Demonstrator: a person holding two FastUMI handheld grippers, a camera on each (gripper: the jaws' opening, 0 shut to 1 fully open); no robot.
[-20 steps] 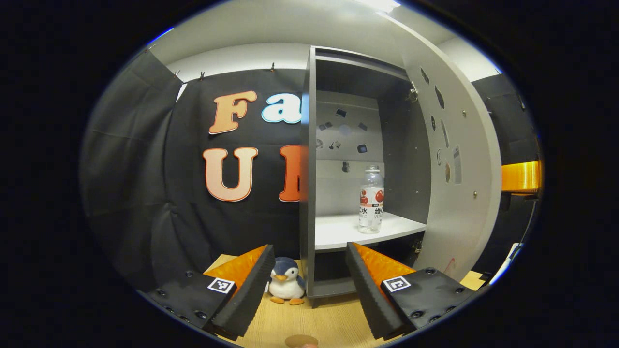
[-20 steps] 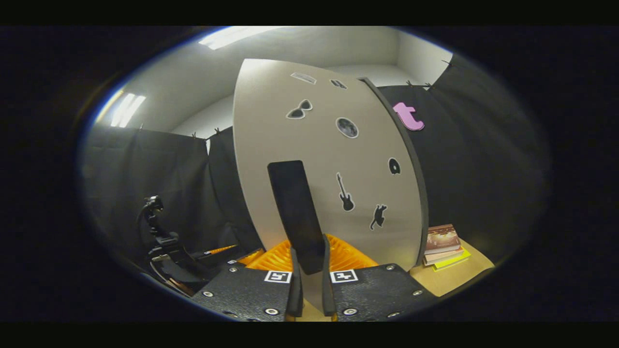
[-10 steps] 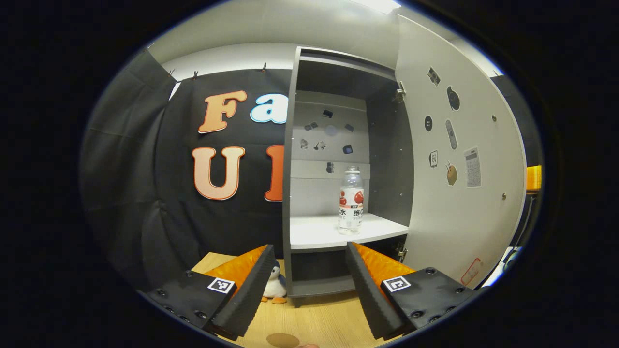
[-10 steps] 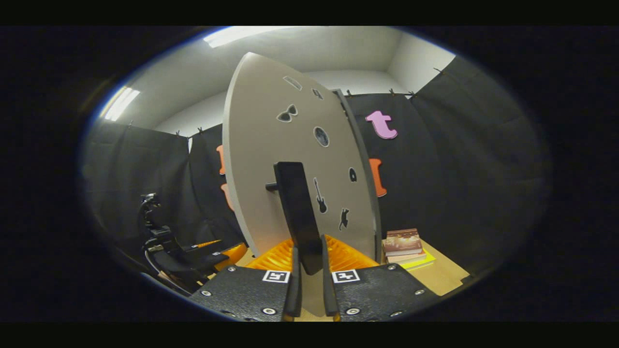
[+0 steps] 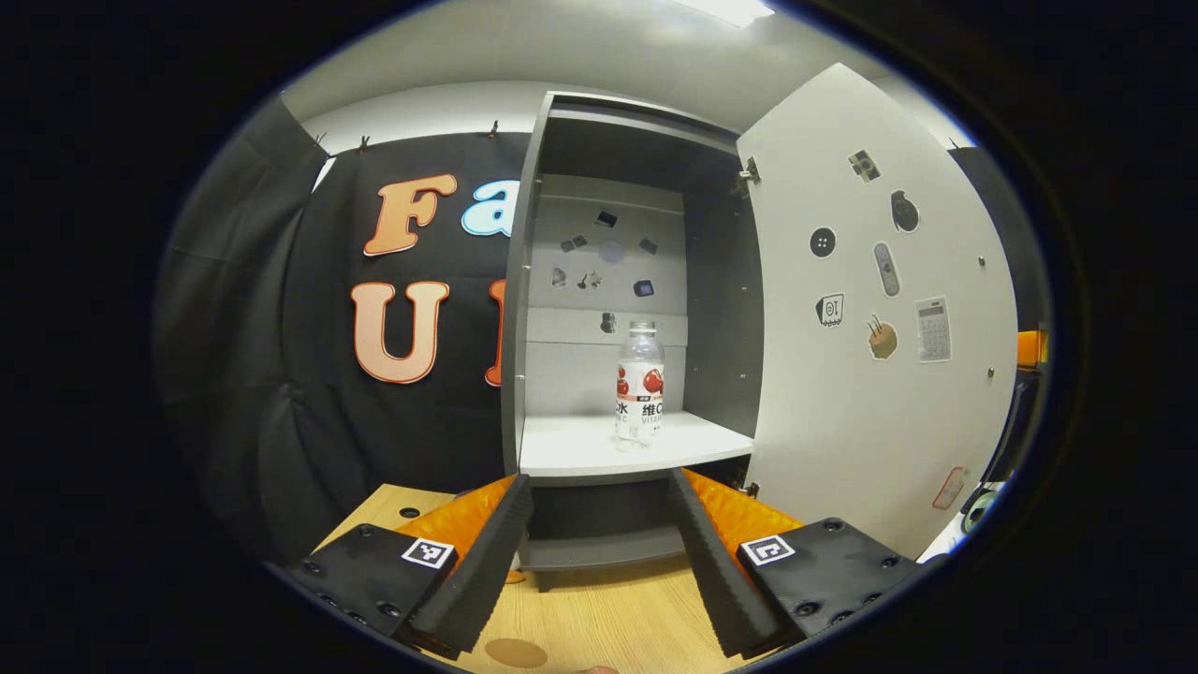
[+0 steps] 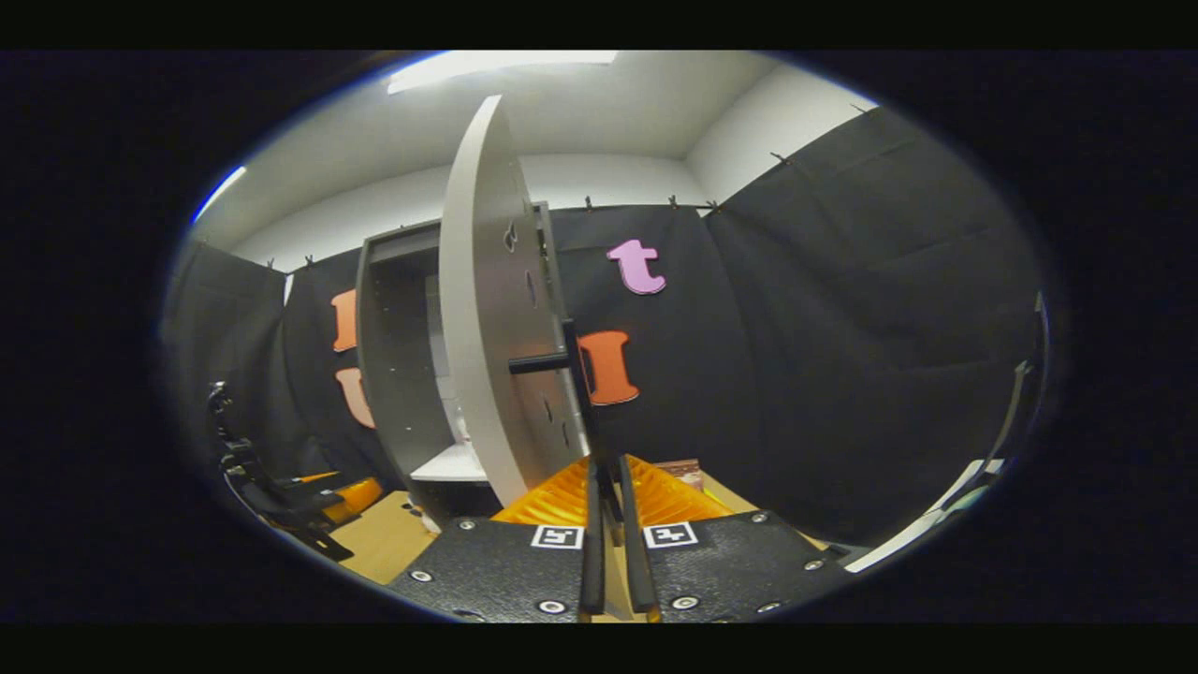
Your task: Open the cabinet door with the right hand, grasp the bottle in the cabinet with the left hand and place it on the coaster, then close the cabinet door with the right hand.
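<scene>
My left gripper (image 5: 594, 524) is wide open and holds nothing. Its two fingers (image 5: 477, 571) spread far apart at the bottom of the left gripper view, and they touch nothing. It hangs in the air above the wooden counter (image 5: 608, 618), in front of the cabinet (image 5: 524, 281).

The cabinet door (image 5: 880, 374) is swung open to the right. It has little stickers on its inside face. I can see right into the cabinet. The bottle (image 5: 640, 382) stands upright on the white shelf (image 5: 580, 449) inside, near the middle. It is clear, with a white and red label. It is well apart from my left gripper, past the gap between the fingers and higher up.

A round brown coaster (image 5: 515, 652) lies flat on the counter near the bottom edge, just by my left finger.

My right gripper (image 6: 608, 524) is squeezed tight on the door handle (image 6: 585, 402). In the right gripper view, the thin black handle stands up between my two fingers, and both fingers press on its lower end. The handle sticks out from the door on a short black bar. I see the door nearly edge-on here, with the open cabinet to its left.

Far off on the left of that view, I can see my other gripper, low over the counter.
</scene>
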